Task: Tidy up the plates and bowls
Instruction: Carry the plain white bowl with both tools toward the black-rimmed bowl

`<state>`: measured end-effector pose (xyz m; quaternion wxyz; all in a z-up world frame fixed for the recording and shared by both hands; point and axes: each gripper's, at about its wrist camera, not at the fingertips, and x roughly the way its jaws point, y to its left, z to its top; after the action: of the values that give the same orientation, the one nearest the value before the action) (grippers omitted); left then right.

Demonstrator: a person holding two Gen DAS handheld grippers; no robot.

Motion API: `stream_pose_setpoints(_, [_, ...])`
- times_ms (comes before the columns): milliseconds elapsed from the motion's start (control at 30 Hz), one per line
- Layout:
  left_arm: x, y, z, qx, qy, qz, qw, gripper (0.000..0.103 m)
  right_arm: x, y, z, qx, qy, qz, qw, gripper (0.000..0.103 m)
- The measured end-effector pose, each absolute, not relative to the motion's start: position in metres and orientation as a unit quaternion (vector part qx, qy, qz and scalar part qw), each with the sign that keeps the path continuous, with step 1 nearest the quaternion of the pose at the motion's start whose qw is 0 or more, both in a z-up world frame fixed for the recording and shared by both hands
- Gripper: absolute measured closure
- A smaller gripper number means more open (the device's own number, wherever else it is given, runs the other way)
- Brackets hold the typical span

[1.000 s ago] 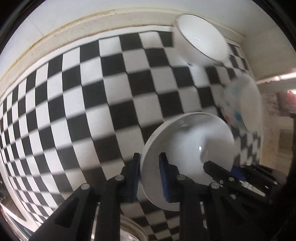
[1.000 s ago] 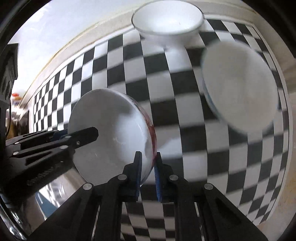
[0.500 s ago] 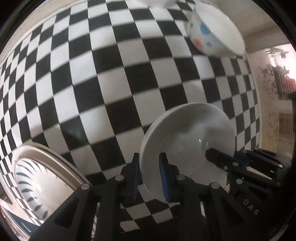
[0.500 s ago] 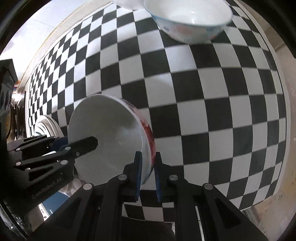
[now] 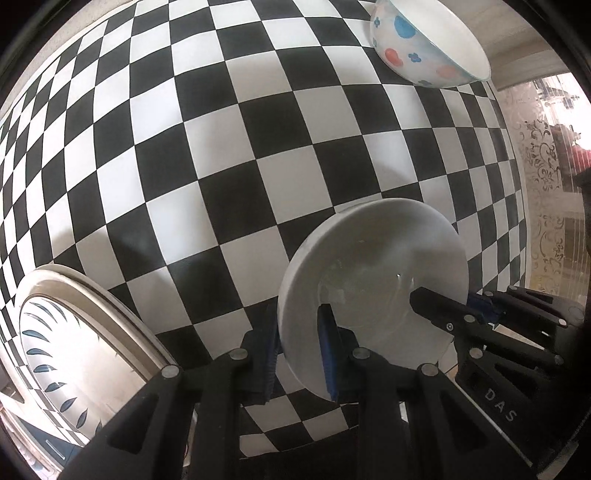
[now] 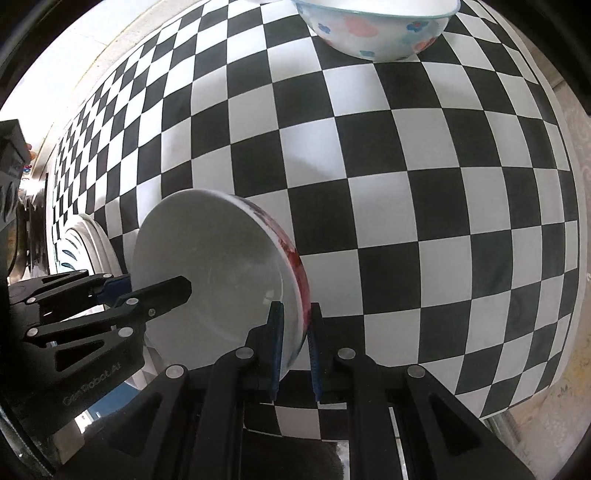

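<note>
Black-and-white chequered cloth (image 5: 258,155) covers the bench, smooth and flat, its squares bulging under the fisheye lens. Nearest the cameras, two black plastic claws with blue pads point steeply down at it. One glossy white bowl (image 5: 373,288), round and shallow with red markings on its outer wall, is tilted on edge between them: the left claw (image 5: 301,350) is pinched on its rim at one side, one pad inside and one outside, and the right claw (image 6: 295,347) is pinched on the rim at the opposite side in the same way. Whether the bowl touches the cloth cannot be told. Just beyond, toward the left claw's side, lies one wide round plate (image 5: 74,354), glazed white with a cream rim and a ring of dark blue leaf-shaped strokes. Farthest off, near the bench's far edge, stands one deeper bowl (image 6: 373,33), white with pale blue and pink flower blotches and a thin blue lip. That makes two bowls and one plate in view.
</note>
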<state>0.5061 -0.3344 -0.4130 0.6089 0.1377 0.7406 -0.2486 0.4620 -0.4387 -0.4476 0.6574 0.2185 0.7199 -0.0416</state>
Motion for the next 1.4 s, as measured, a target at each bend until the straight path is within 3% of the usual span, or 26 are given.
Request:
stream_pose_setpoints(300, [0.51,-0.329,-0.412,0.129,0.748,-0.244,0.603,0.085,0.46,-0.456,-0.445,0.242,0.725,-0.037,0.644,0.089])
stream_pose_setpoints(500, [0.514,-0.315,-0.369,0.118,0.733,-0.236,0.627,0.084,0.456,-0.481,-0.41,0.254,0.711,-0.04,0.655,0.085])
stream_pose_setpoints(600, [0.523,-0.315,-0.342,0.116,0.709,-0.245,0.651,0.08,0.457,-0.499,-0.375,0.265,0.674,-0.047,0.688,0.074])
stream_pose_setpoints(667, [0.537,-0.321,-0.331,0.129,0.685,-0.245,0.674,0.077,0.465,-0.513,-0.351,0.27,0.637,-0.058,0.72,0.049])
stream_pose_setpoints(733, [0.561,-0.326,-0.326,0.128,0.668,-0.232,0.695,0.077,0.48,-0.527,-0.33,0.267,0.595,-0.058,0.756,0.045])
stream_pose_setpoints(967, [0.663,-0.35,-0.328,0.035,0.664,-0.226,0.712,0.077,0.575,-0.568,-0.321,0.26,0.549,-0.075,0.791,0.045])
stream_pose_setpoints(1300, [0.772,-0.404,-0.368,0.006,0.689,-0.228,0.687,0.077,0.699,-0.607,-0.393,0.305,0.59,-0.068,0.745,0.046])
stream_pose_setpoints(1400, [0.787,-0.413,-0.381,0.008,0.696,-0.231,0.679,0.077,0.716,-0.611,-0.414,0.314,0.602,-0.066,0.731,0.054])
